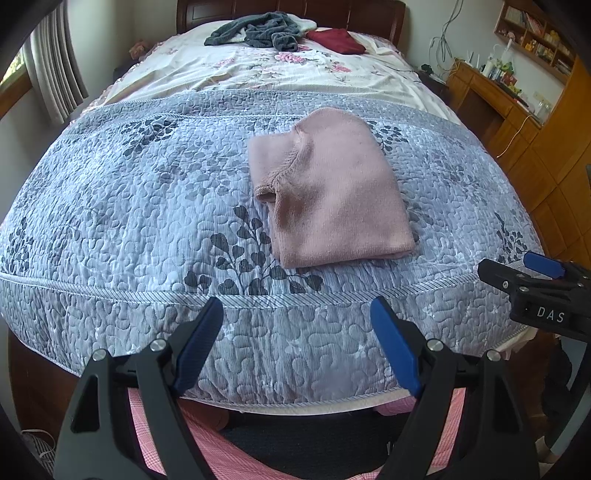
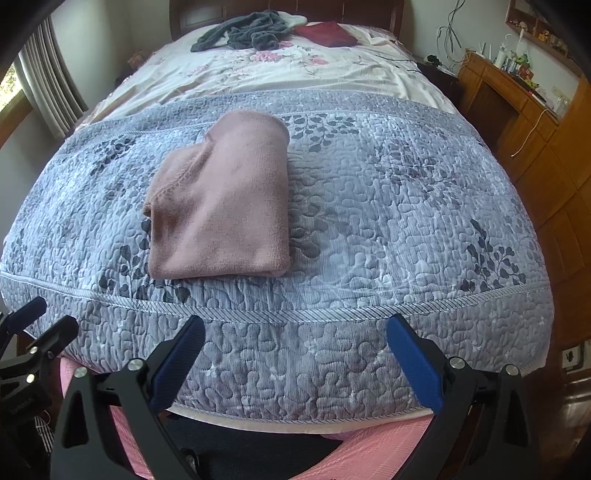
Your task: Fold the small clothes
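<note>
A pink knit garment [image 1: 328, 192] lies folded into a compact rectangle on the grey-blue quilt [image 1: 129, 206], near the bed's foot. In the right wrist view the same pink garment [image 2: 225, 206] sits left of centre. My left gripper [image 1: 297, 314] hangs open over the quilt's front edge, short of the garment and holding nothing. My right gripper [image 2: 295, 332] is also open and empty, pulled back over the foot of the bed; the right gripper [image 1: 532, 277] shows at the right edge of the left wrist view. The left gripper [image 2: 29, 325] appears at the lower left of the right wrist view.
A dark grey garment [image 1: 255, 31] and a dark red one [image 1: 334, 40] lie on the floral sheet [image 1: 258, 77] by the headboard. Wooden desk and shelves [image 1: 517, 110] stand along the right wall, a curtained window [image 1: 51, 74] on the left. Pink checked fabric [image 1: 184, 435] shows below the grippers.
</note>
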